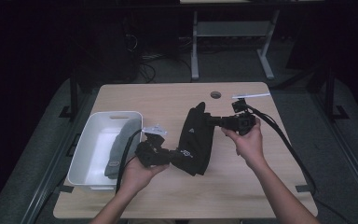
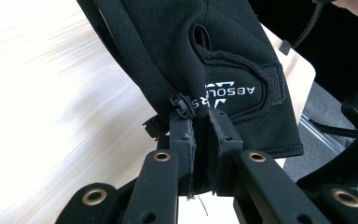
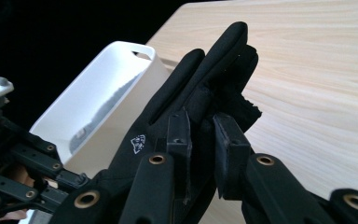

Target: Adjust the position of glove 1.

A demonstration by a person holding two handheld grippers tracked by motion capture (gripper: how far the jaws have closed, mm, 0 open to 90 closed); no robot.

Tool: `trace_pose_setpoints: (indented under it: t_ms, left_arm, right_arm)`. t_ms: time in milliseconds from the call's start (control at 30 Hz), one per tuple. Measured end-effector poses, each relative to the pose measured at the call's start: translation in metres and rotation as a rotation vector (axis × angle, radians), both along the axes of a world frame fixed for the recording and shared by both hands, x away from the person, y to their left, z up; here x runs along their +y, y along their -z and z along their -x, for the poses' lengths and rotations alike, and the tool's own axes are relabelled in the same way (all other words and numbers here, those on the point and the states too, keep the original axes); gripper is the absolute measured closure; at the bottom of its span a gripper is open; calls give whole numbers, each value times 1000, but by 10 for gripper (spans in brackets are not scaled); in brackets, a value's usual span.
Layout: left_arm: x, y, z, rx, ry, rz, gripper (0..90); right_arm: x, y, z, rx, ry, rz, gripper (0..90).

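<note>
While both tools, left tool [image 1: 168, 156] and right tool [image 1: 214, 121], pinch it shut, soft black fabric glove [image 1: 196, 140] sags, light; cuff and fingertips grip best.

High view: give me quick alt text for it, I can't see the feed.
Two hand-held grippers hold a black glove stretched between them above a wooden table, the left gripper clamped on its cuff end and the right gripper on its finger end. A white bin at left holds a grey glove.

Left tool [image 1: 168, 156]: held palm-up, jaws clamped, pointing right. Right tool [image 1: 214, 122]: gripped from below, jaws clamped, pointing left toward the left tool.
</note>
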State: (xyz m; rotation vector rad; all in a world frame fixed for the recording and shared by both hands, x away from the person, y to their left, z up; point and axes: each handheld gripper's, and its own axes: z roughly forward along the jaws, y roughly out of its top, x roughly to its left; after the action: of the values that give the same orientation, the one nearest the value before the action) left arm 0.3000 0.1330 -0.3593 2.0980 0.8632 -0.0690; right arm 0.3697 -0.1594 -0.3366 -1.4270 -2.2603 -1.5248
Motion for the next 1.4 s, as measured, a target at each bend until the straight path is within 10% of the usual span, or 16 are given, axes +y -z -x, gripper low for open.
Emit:
trace_pose_setpoints:
  t_ms: [1400]
  left_arm:
    - [103,-19,9,-20,-142,22,821]
  right_arm:
    - [117,-35,-27,-40,-150,35,780]
